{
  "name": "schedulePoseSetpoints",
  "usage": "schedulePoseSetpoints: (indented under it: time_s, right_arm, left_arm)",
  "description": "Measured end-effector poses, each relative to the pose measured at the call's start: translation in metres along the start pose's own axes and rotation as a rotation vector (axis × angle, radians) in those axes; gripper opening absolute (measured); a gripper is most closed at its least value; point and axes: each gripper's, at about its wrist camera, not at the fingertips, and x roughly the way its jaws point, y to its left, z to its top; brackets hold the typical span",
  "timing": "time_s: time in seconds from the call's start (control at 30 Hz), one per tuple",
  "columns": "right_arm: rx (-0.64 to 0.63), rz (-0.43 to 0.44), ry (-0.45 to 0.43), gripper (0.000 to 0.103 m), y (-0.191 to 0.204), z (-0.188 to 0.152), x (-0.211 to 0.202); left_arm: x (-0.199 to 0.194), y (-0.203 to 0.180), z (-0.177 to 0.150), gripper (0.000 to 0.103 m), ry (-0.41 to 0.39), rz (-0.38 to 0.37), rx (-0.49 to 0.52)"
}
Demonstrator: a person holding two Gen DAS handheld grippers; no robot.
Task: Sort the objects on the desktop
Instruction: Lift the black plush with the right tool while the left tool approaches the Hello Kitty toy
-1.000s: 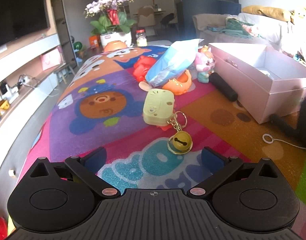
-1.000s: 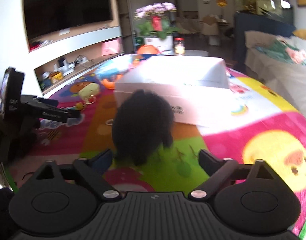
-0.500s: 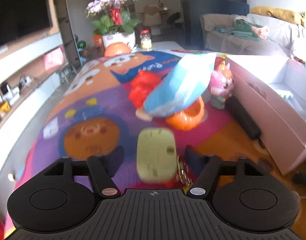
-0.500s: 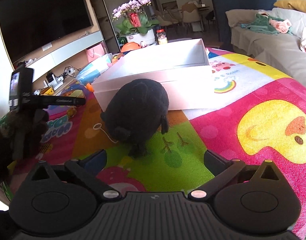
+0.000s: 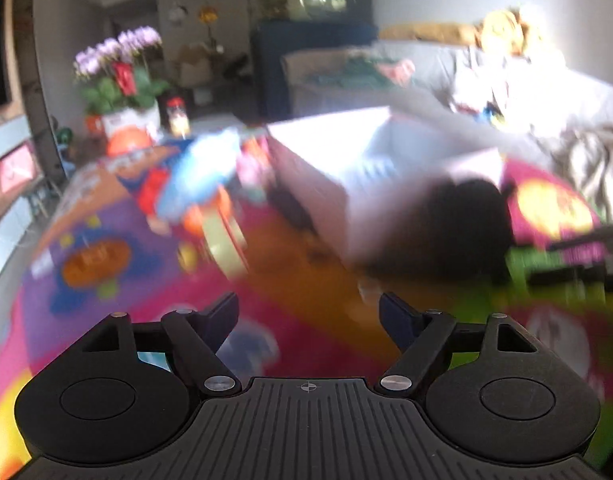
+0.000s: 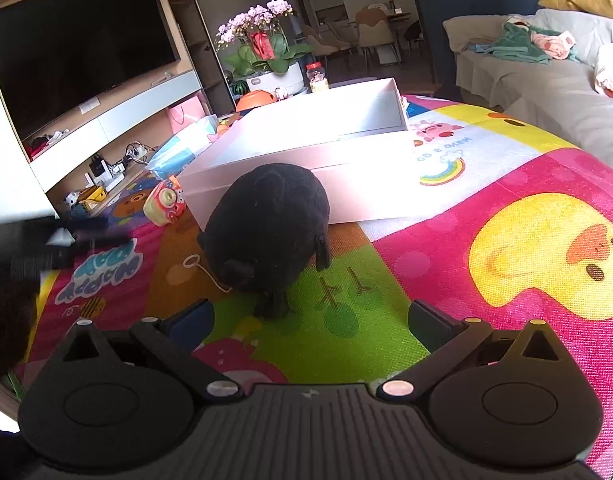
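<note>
Left gripper (image 5: 308,314) tilts down over the mat (image 5: 298,280), jaws just reopening, empty; right gripper (image 6: 310,320) gapes wide, empty, facing the black plush (image 6: 268,224).

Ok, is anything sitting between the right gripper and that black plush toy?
Nothing visible. The right gripper is open, with bare play mat ahead up to the black plush toy, which sits against the white box.
</note>
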Motion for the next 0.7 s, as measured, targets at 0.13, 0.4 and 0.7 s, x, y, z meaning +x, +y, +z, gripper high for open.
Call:
schedulePoseSetpoints:
  time_s: [0.13, 0.4, 0.7]
  right_arm:
    - [-0.034, -0.039, -0.024, 0.103, 0.009, 0.003, -0.003]
    - [-0.022, -0.023, -0.136, 0.085, 0.048, 0.057, 0.014]
    - [0.021, -0.126, -0.109, 0.063, 0.015, 0.045, -0.006]
  left_arm:
    - [0.005, 0.005, -0.016, 0.093, 0.035, 0.027, -0.045]
    - [0.014, 0.017, -0.014, 0.097, 0.05, 0.073, -0.089]
    - [0.015, 0.022, -0.012, 0.098, 0.049, 0.048, -0.122]
